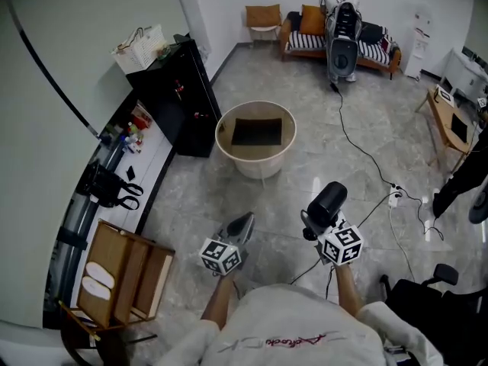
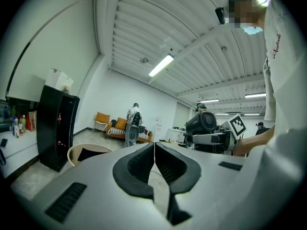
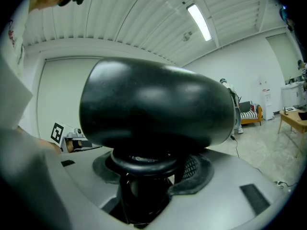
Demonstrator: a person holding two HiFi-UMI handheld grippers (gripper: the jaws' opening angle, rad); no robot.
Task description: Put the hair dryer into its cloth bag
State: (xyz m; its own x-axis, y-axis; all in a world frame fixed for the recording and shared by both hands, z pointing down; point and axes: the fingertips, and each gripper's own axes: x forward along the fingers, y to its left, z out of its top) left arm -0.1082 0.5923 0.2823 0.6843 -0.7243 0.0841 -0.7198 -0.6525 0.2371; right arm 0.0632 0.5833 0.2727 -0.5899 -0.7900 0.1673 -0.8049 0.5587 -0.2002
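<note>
1. The grey left gripper point(image 2: 154, 161) with black pads has its tongs pressed together, with nothing between them.
2. The grey right gripper point(image 3: 146, 178) pinches the handle of a glossy black plastic hair dryer point(image 3: 153, 104), whose barrel sits above the tongs.
3. The person holds both above a grey marbled floor point(image 1: 305, 162).
4. Ahead stands a round beige tub point(image 1: 255, 162) with a flat black cloth piece point(image 1: 257, 132) inside, well apart from the dryer.

I'm looking down on a glossy grey stone-tiled floor point(image 1: 305, 158). Directly on it stand a round beige plastic tub point(image 1: 255, 166) and, just beside it, a tall black cabinet point(image 1: 187, 109). Further right lies a white power strip point(image 1: 394, 198), with a thin black cable point(image 1: 357, 143) running from it across the tiles.
</note>
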